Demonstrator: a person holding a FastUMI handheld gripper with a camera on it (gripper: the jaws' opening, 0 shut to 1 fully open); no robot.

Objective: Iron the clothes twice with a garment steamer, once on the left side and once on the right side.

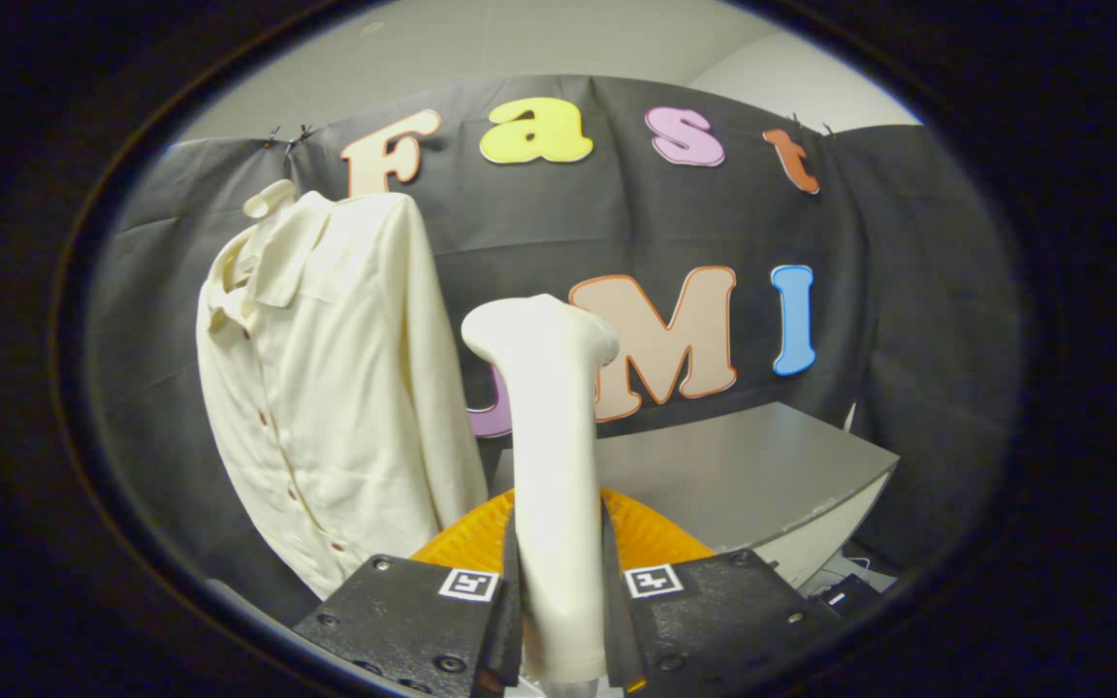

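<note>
You are pinching the cream garment steamer [551,456] between both fingers of the gripper [558,620], its handle standing upright with the head curving over at the top. To the left of the steamer, just beside it, the cream shirt [335,388] is hanging. Behind the steamer, an orange disc [651,538] and a grey table [743,475] are sitting.

Cream shirt [326,388], cream steamer [554,465]
</note>
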